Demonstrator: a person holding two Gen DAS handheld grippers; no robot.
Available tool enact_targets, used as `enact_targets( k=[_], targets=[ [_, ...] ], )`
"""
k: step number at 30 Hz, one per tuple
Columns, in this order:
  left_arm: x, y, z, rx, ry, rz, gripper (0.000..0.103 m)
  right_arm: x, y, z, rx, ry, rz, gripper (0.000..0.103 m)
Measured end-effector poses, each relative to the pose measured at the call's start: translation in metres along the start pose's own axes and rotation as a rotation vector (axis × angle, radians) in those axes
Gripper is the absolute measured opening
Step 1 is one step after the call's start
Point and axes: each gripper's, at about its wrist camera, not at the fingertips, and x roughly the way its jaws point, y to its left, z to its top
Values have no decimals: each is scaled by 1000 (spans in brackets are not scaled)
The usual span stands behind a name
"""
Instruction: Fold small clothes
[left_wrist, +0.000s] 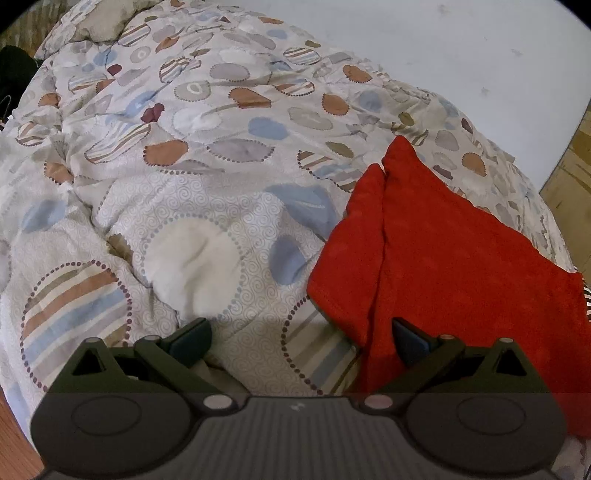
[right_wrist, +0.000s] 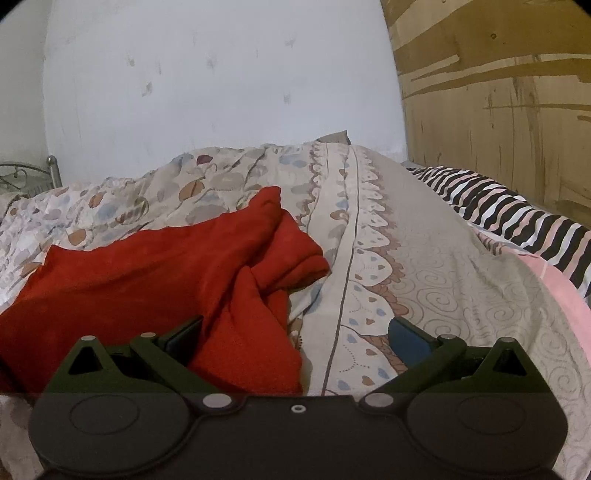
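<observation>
Both grippers, left gripper and right gripper, hover with fingers spread apart, holding nothing. Between them a red garment lies crumpled on the patterned quilt. Only the right view shows a striped pillow and wooden panel.

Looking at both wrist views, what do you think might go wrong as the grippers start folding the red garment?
1. The quilt under the red garment is soft and rumpled, so a closing gripper may pinch bedding along with the cloth.
2. The left gripper and right gripper are both open and straddle only an edge, so a grasp could catch one layer.
3. The garment's far end is bunched; folding may trap wrinkles.
</observation>
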Motion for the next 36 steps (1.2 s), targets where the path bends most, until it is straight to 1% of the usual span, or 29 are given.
enact_targets(
  k=[8, 12, 13, 15, 17, 20, 21, 24, 26, 28, 30, 31, 32, 34, 36],
  targets=[
    [0, 0, -1, 0, 2, -2, 103, -1, -1, -1, 6, -6, 3, 103],
    [0, 3, 2, -3, 17, -7, 103, -4, 5, 5, -1, -5, -23, 103],
    [0, 2, 4, -2, 24, -7, 103, -9, 7, 8, 13, -31, -35, 102],
    [-1, 0, 7, 6, 32, 1, 103, -22, 13, 14, 48, -110, -65, 102],
    [-3, -4, 10, 31, 27, 17, 103, -30, 24, 21, 57, -161, -70, 103],
    [-9, -11, 11, 75, -2, 38, 103, -28, 50, 30, -26, -165, -83, 103],
    [-12, -13, 12, 85, -14, 41, 103, -25, 61, 32, -66, -161, -71, 103],
    [-21, -16, 15, 98, -58, 42, 103, -19, 92, 34, -173, -151, 18, 103],
    [-25, -14, 18, 88, -87, 24, 103, -13, 114, 30, -259, -141, 59, 103],
    [-28, -12, 23, 80, -104, -8, 103, -7, 133, 24, -339, -131, 53, 103],
    [-27, -10, 29, 77, -113, -39, 103, 2, 149, 13, -415, -90, -6, 103],
    [-25, -10, 32, 79, -110, -54, 103, 7, 153, 7, -433, -67, -35, 103],
    [-22, -11, 36, 83, -105, -71, 103, 9, 154, 1, -430, -59, -43, 103],
    [-15, -13, 41, 91, -100, -109, 103, 9, 151, -6, -410, -82, -40, 103],
    [-5, -16, 47, 98, -89, -141, 103, 10, 147, -6, -393, -72, -27, 103]
  ],
)
